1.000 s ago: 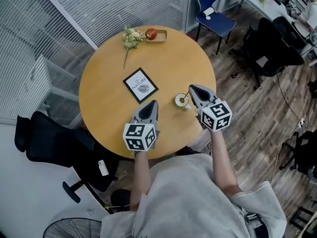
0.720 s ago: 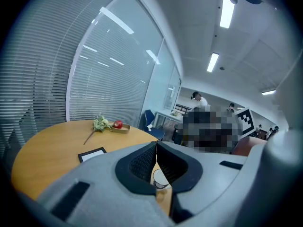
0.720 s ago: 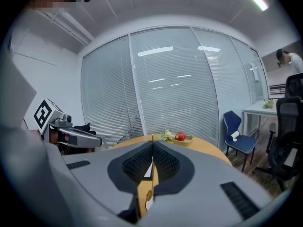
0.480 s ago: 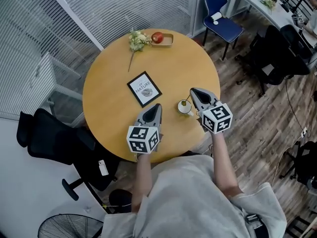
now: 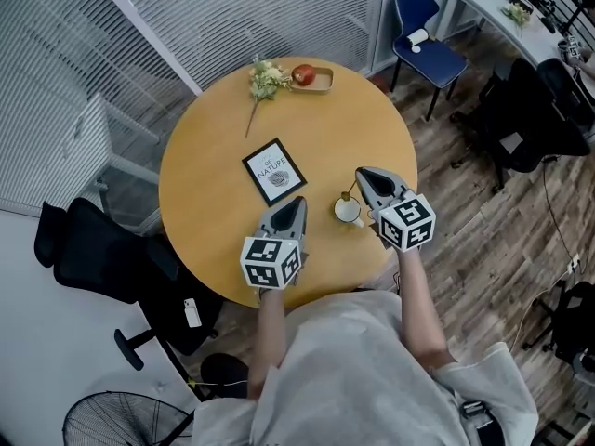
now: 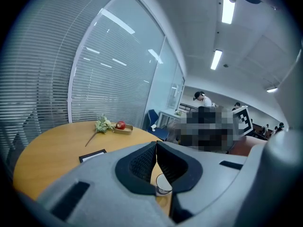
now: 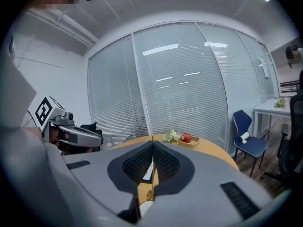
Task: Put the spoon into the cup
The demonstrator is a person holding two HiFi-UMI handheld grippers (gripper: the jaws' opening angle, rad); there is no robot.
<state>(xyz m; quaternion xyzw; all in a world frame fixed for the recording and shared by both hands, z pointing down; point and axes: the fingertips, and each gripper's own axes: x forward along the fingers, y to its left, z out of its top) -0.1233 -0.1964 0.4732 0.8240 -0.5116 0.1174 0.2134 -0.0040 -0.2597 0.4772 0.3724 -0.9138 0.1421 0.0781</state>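
**A:** What do we record at the left?

**B:** On the round wooden table (image 5: 204, 184) we log a black-framed white card (image 5: 274, 170). The left gripper (image 5: 297, 201) hangs over the near part of the table, just this side of the card. Its jaws are pressed together with nothing between them.

**A:** Where do we locate the task items?

**B:** The small white cup (image 5: 347, 212) stands upright on the table, between the two grippers. The slim gold spoon (image 7: 149, 193) is close to upright. Its long axis runs vertically, handle end up and bowl end down at the cup's mouth. We cannot confirm whether the bowl touches the cup.

**A:** And the right side?

**B:** The right gripper (image 7: 152, 143) has its jaws closed on the spoon's handle, directly above the cup. The handle's end shows just past the jaw tips.
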